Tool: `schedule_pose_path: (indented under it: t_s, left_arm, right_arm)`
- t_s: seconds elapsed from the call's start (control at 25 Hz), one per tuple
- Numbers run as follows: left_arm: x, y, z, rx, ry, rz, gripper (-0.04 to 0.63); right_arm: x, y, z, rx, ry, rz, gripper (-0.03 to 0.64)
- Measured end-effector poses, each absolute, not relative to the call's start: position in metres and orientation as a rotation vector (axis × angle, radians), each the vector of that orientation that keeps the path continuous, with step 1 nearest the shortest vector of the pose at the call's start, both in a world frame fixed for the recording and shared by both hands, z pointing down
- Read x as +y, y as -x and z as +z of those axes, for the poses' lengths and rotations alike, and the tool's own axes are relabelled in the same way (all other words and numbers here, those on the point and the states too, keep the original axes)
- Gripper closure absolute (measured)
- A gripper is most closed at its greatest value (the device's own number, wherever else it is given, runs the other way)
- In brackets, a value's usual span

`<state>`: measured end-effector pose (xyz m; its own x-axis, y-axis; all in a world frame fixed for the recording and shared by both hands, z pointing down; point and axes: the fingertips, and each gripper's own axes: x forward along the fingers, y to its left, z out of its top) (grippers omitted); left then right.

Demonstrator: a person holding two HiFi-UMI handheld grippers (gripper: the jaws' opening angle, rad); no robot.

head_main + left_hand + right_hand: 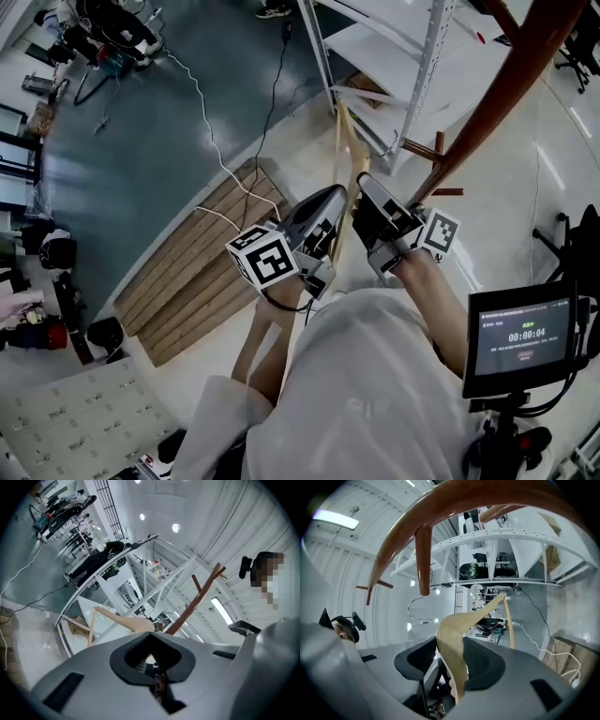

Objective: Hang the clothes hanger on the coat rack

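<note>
Your right claw (450, 667) grips the pale wooden clothes hanger (454, 634) by its middle. Your left claw (152, 665) looks clenched on one end of it. The hanger's metal hook (412, 609) sits just below a peg (423, 559) of the red-brown coat rack (440, 508), apart from it. Nothing is hung yet; the hook probably still has to be lifted over that peg and released.

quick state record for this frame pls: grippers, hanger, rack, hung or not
right gripper: shut on wooden hanger
left gripper: jaws together, apparently on the same hanger
hook: free, near a peg's tip, not on it
coat rack: brown wood, peg close ahead of right gripper
hung: not yet
</note>
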<state>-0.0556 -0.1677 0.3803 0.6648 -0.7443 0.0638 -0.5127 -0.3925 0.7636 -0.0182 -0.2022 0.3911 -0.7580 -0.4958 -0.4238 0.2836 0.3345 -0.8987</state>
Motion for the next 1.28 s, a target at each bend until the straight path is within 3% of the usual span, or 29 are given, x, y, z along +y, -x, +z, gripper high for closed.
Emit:
schedule_pose_path:
  t_s: [1.28]
  left_arm:
    - [-0.168,-0.030,0.457,-0.789,-2.014,-0.217,0.591]
  right_arm:
    - [-0.204,-0.072,0.479,1.837,0.449,-1.567,0.422]
